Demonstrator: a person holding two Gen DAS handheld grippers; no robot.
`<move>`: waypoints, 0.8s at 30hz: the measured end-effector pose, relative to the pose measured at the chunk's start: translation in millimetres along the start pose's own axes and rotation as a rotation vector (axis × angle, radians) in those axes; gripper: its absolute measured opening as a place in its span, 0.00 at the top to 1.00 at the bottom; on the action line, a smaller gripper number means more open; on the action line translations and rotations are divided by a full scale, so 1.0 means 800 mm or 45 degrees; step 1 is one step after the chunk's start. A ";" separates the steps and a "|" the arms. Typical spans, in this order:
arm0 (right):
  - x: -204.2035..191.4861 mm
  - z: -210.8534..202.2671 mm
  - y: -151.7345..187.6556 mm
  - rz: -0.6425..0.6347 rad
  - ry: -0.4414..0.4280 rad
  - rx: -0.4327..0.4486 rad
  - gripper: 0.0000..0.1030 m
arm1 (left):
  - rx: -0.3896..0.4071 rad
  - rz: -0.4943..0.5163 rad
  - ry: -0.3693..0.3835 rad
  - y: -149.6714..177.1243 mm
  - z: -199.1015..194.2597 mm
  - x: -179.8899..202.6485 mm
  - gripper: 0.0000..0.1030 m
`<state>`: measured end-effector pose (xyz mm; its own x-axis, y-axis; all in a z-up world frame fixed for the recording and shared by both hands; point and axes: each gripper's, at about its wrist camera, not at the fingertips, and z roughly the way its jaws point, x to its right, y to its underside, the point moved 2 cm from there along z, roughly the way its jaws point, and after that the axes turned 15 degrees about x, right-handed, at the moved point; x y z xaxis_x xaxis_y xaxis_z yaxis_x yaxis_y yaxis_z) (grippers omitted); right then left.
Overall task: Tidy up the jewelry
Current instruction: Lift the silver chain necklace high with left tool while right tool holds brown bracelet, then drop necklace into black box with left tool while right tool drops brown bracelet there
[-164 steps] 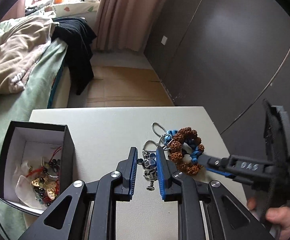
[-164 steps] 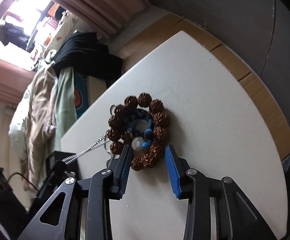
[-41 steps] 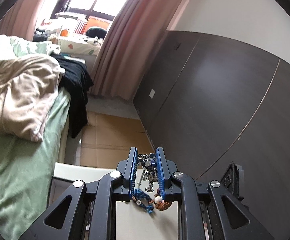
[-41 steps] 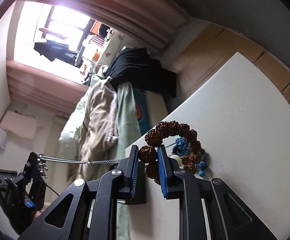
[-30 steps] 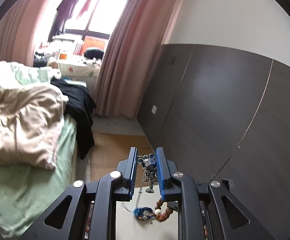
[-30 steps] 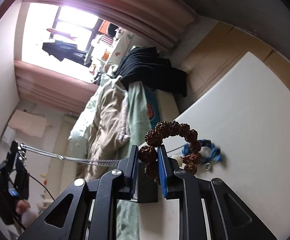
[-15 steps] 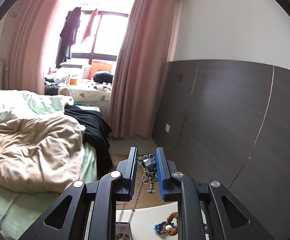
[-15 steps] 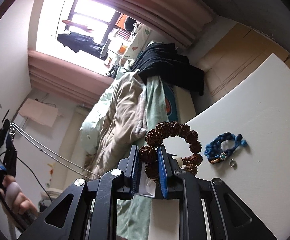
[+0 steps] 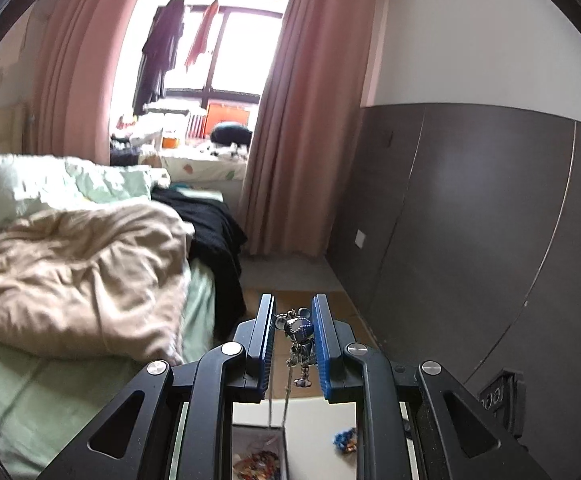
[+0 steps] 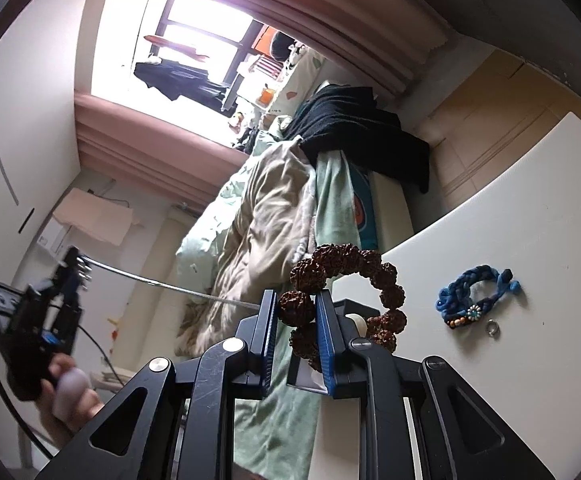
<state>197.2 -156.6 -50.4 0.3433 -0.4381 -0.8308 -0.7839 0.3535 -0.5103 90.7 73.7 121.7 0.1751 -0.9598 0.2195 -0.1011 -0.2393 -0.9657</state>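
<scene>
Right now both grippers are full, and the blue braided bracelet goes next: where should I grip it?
Grip the blue braided bracelet across one braided side of its loop, coming from above. It lies flat on the white table, so only a top approach reaches the cord. Stay off the beaded end, beside the small ring.

Knobbly brown bead bracelet point(image 10: 346, 280), blue braided bracelet point(image 10: 476, 294), silver bear charm point(image 9: 300, 332), white table point(image 10: 530, 280)

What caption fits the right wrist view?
Right gripper lifts a brown bead bracelet above the table.
</scene>
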 end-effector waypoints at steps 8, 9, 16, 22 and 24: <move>0.001 0.000 0.004 0.001 0.004 0.005 0.80 | -0.111 -0.126 -0.055 0.070 0.028 -0.034 0.81; 0.001 0.000 0.003 -0.001 0.003 0.005 0.80 | -0.125 -0.148 -0.056 0.078 0.030 -0.037 0.81; -0.004 0.010 0.013 -0.023 0.012 -0.016 0.80 | -0.229 -0.260 -0.061 0.142 0.059 -0.065 0.81; -0.015 0.024 0.025 -0.059 -0.015 -0.026 0.80 | -0.392 -0.409 -0.034 0.177 0.086 -0.088 0.79; -0.018 0.029 0.030 -0.066 -0.024 -0.031 0.80 | -0.426 -0.436 -0.048 0.181 0.089 -0.095 0.63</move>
<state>185.6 -122.6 -55.9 0.3930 -0.4399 -0.8075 -0.7772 0.3104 -0.5473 132.3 122.5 -44.7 0.2879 -0.8130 0.5061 -0.3401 -0.5808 -0.7396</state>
